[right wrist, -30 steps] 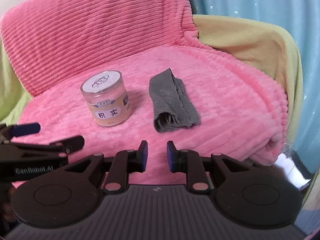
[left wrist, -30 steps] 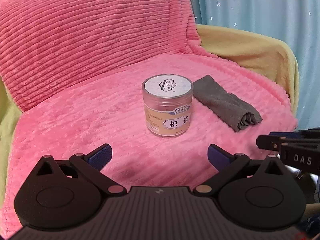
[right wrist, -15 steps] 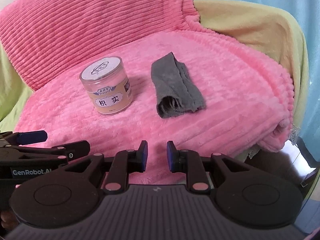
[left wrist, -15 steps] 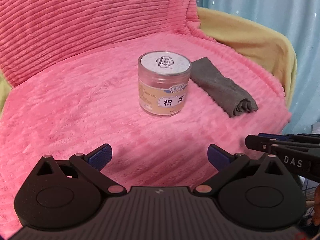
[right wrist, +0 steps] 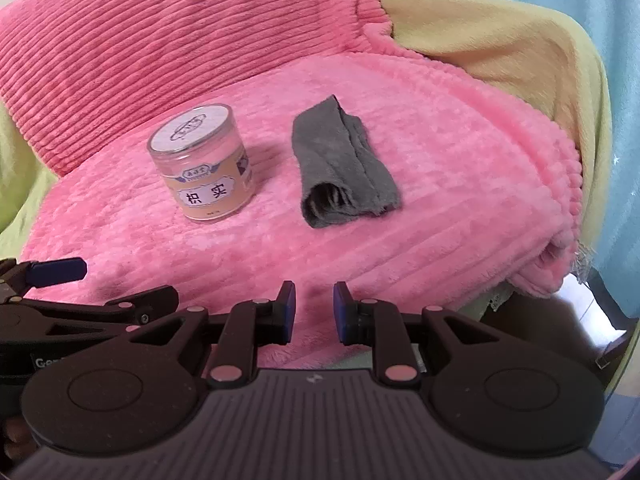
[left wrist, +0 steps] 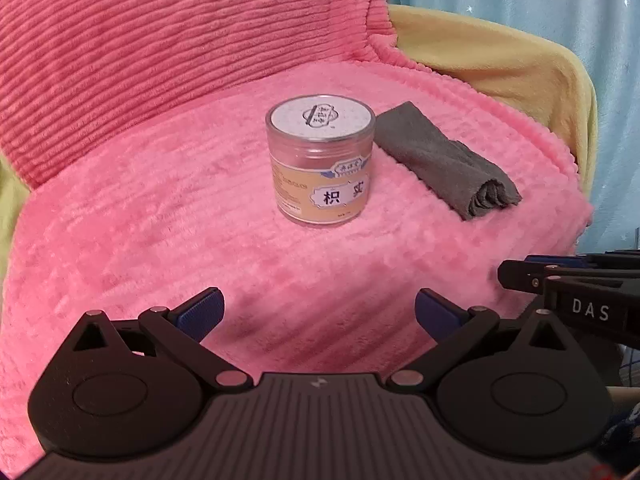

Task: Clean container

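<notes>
A clear round jar (left wrist: 320, 168) with a white lid and an orange label stands upright on the pink blanket (left wrist: 160, 220). Just right of it lies a folded grey cloth (left wrist: 440, 164). My left gripper (left wrist: 318, 312) hovers in front of the jar, wide open and holding nothing. In the right wrist view the jar (right wrist: 204, 176) is to the left and the cloth (right wrist: 344, 168) lies straight ahead. My right gripper (right wrist: 315, 308) stays short of the cloth, with only a narrow gap between its pads and nothing in it.
The blanket covers a yellow-green armchair (right wrist: 520, 48) and rises into a ribbed backrest (left wrist: 160, 60) behind the jar. A blue curtain (left wrist: 540, 0) hangs at the right. The seat's front edge (right wrist: 560, 256) drops off at the right.
Both grippers have moved a little nearer the seat, so the jar and cloth sit higher and larger in view. Neither gripper's jaws have changed. Jar and cloth have not moved.
</notes>
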